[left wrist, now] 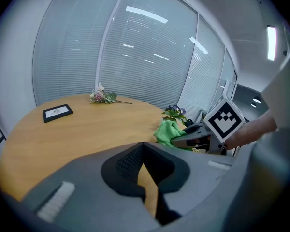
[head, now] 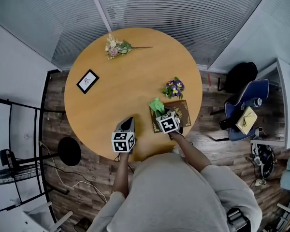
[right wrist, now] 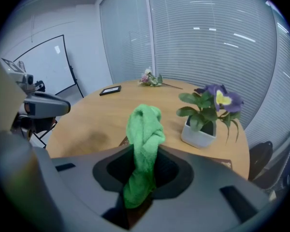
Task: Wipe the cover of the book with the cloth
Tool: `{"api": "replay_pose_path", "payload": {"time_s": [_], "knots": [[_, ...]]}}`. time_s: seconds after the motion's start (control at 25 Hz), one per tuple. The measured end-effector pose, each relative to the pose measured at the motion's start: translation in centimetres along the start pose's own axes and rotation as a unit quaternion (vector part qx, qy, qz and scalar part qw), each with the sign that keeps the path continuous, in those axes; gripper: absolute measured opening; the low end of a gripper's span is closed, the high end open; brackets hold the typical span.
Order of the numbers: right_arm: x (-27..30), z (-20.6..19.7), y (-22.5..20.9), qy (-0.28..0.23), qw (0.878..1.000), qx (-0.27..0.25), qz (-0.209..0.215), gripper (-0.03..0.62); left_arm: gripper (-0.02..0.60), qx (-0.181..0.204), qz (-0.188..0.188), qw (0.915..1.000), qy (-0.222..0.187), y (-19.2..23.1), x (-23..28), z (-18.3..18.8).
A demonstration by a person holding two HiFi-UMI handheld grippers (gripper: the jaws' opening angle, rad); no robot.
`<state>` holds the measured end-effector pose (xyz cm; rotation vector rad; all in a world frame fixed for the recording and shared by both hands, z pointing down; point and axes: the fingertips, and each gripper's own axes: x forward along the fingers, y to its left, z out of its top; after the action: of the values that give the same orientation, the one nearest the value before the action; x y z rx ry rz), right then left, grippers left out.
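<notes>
Right gripper clamped on green cloth; the cloth is bunched, pinched low between the jaws, with its free end standing up beyond them. Left gripper: jaws drawn together, only a thin sliver of tabletop visible between them, nothing held. Head view: right gripper sits over the left part of the book, cloth at the book's far-left corner; contact between cloth and cover cannot be confirmed. Book is dark brown with gold ornament on the cover, lying flat at the near-right edge of the round wooden table. Left gripper is above the table's near edge, left of the book and apart from it. Potted purple flowers stand just beyond the book's far edge. Small black picture frame lies flat at table left; dried flower sprig lies at the far side. Blue chair stands right of the table, on the wood floor.
</notes>
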<state>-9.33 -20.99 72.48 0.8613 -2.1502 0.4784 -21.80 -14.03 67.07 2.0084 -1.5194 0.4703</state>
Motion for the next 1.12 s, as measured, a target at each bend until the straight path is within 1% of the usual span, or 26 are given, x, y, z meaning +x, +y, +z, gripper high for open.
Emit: {"api": "replay_pose_path", "payload": {"time_s": [0.72, 1.12], "knots": [[-2.5, -3.1, -5.4, 0.007, 0.998, 0.034, -0.044, 0.098, 0.009, 0.021, -0.030, 0.9993, 0.004, -3.1, 1.9, 0.6], [-4.0, -4.7, -9.1, 0.016, 0.996, 0.055, -0.070, 0.098, 0.009, 0.029, -0.040, 0.9987, 0.005, -4.2, 2.7, 1.2]]}}
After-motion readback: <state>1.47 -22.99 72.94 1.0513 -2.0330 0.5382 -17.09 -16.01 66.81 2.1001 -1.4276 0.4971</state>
